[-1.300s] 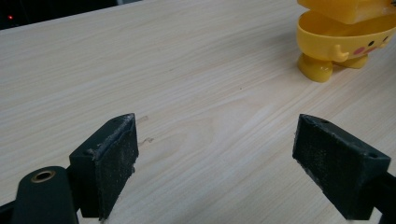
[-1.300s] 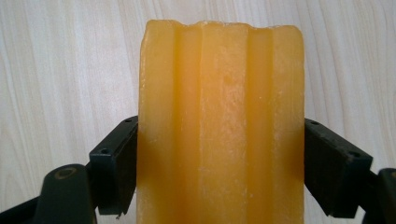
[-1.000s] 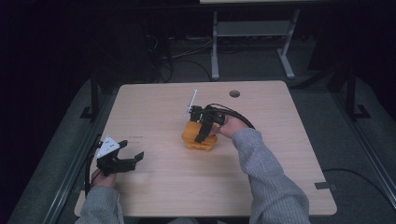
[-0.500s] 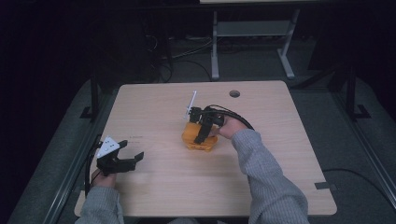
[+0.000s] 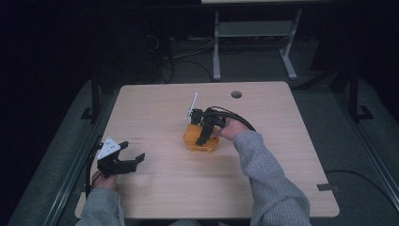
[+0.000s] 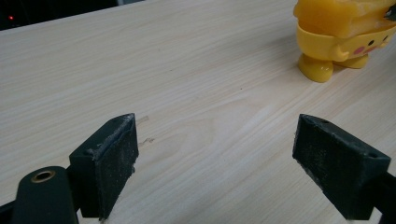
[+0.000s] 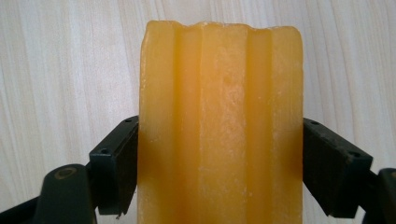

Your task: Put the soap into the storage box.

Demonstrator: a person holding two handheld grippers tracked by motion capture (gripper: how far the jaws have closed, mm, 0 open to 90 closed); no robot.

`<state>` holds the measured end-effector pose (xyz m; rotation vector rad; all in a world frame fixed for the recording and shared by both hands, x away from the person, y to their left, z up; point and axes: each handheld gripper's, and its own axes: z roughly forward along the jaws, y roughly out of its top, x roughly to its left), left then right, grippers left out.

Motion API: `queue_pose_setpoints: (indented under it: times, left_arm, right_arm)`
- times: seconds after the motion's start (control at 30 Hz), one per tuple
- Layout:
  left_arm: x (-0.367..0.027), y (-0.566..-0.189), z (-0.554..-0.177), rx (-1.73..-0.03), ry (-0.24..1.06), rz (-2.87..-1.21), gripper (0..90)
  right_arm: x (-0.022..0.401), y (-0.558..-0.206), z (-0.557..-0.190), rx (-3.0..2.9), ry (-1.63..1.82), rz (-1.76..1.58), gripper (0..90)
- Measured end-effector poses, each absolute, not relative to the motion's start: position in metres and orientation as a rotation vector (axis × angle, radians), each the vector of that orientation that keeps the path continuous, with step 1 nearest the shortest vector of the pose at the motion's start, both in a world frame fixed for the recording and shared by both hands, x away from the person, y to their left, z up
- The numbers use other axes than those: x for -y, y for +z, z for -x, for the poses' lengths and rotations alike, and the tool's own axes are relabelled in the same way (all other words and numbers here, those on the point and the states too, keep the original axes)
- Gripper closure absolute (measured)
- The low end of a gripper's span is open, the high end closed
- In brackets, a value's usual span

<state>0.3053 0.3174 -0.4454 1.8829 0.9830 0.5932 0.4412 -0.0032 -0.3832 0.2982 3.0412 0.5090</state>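
Right gripper [image 5: 205,136] clamps the ribbed yellow block [image 7: 219,121] atop the yellow toy figure [image 6: 343,39] at mid-table [image 5: 282,155]. Left gripper [image 5: 126,160], near left, gapes idle. Goal unstated; progress cannot be judged.

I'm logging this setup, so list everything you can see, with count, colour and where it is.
Table: one, light wood, centre of the high view, with a round hole near its far edge.
Yellow toy holder: one, yellow with pink cheek spots, standing on short feet at mid-table.
Ridged block: one, orange-yellow, translucent, between the right gripper's jaws above the holder.
Metal frame: one, grey, on the floor beyond the table.
Cables: several, dark, on the floor behind the table.
Tape: one dark piece at the table's near right edge.
Left gripper: one, black with a grey plate, jaws apart, near left of the table.
Right gripper: one, black, closed on the block.
Sleeves: two, grey, from the bottom.
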Motion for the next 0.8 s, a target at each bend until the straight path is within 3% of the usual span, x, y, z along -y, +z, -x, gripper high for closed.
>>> queue_pose_setpoints:
  times: [0.8]
  left_arm:
    - [-0.3171, -0.4454, -0.3053, -0.983, 0.593, -1.889, 13.8]
  right_arm:
    - [0.0038, -0.3843, -0.4391, -3.023, 0.523, -0.294, 20.8]
